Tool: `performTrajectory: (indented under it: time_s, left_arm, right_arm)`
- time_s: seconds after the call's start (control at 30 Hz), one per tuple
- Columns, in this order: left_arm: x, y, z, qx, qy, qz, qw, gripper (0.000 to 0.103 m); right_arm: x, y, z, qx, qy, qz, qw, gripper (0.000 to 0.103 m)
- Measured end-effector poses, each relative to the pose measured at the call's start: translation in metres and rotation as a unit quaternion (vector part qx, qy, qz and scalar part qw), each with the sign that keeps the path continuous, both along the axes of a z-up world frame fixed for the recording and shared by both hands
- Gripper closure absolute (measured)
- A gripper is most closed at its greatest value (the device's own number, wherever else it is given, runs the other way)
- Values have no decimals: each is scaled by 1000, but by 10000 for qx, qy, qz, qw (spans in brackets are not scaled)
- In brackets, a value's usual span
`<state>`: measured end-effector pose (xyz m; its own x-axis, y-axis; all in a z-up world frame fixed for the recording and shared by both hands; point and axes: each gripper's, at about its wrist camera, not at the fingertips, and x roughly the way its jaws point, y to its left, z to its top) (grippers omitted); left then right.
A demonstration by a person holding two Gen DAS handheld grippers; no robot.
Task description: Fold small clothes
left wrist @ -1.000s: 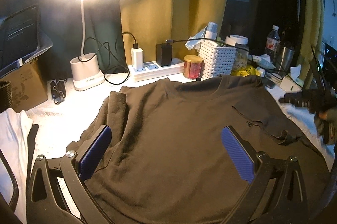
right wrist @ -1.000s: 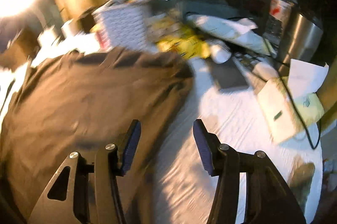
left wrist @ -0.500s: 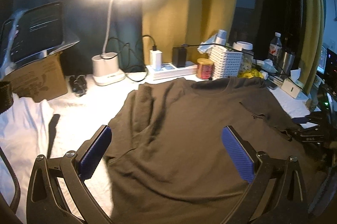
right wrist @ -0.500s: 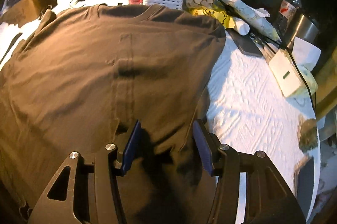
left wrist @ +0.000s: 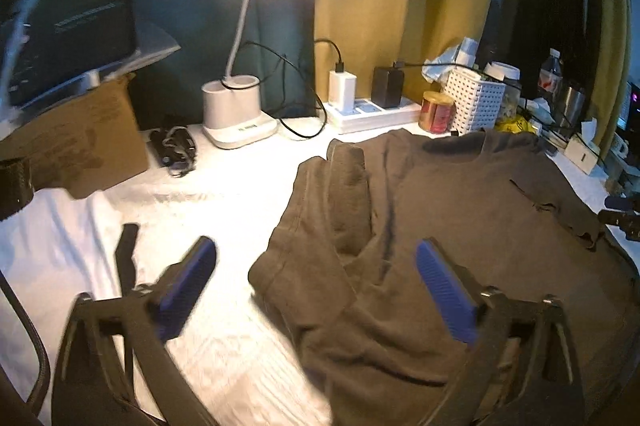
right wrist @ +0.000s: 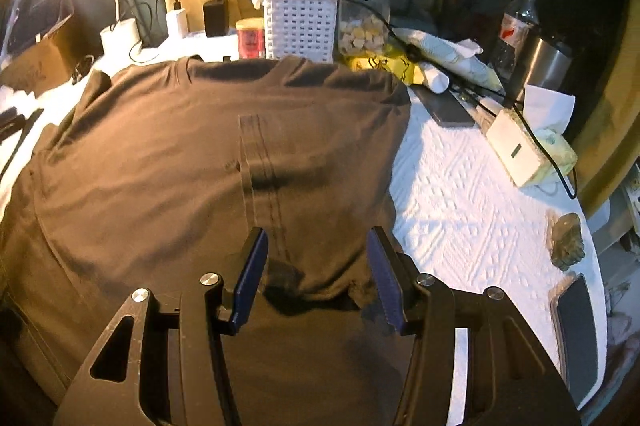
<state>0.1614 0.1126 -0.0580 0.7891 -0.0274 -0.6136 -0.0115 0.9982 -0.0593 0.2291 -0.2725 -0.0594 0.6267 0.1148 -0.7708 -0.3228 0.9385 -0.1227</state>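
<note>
1. Lying spread on the white-covered desk [right wrist: 472,210], a dark brown T-shirt [right wrist: 180,162] awaits folding.
2. Right gripper [right wrist: 316,266] straddles the folded-in sleeve edge, fingers parted, nothing gripped.
3. Left gripper [left wrist: 316,278], fingers wide apart, hovers over the bunched left sleeve, seemingly lining up a grab.

The shirt's [left wrist: 460,226] hem runs off the bottom edge, unseen.

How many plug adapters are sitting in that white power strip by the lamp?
2: a white charger on the power strip's left end, and a black adapter to its right, each with a cable. Others behind the basket could be hidden.
</note>
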Motion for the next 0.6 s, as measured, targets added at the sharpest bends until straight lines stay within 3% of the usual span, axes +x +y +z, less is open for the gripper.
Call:
performTrajectory:
  time_s: [0.1, 0.23, 0.3, 0.43, 0.5, 0.6]
  left_arm:
    - [22, 6, -7, -26, 156, -229, 9996, 17]
    - [59, 13, -17, -125, 434, -626, 9970, 29]
    - [73, 16, -23, -55, 602, -672, 9959, 44]
    - [99, 19, -41, 118, 1041, -712, 9919, 57]
    - [105, 19, -50, 148, 1280, -743, 9889, 58]
    - [105, 14, -50, 316, 1278, -798, 9881, 58]
  right_arm:
    - [2, 5, 2, 47, -19, -16, 10000, 49]
    - [5, 8, 0, 83, 3, -60, 9999, 49]
    - [7, 8, -1, 77, 27, -89, 9999, 48]
    - [10, 5, -3, 70, 56, -151, 9998, 49]
    - [12, 2, -4, 71, 66, -200, 9998, 49]
    - [15, 0, -4, 89, 74, -239, 9996, 49]
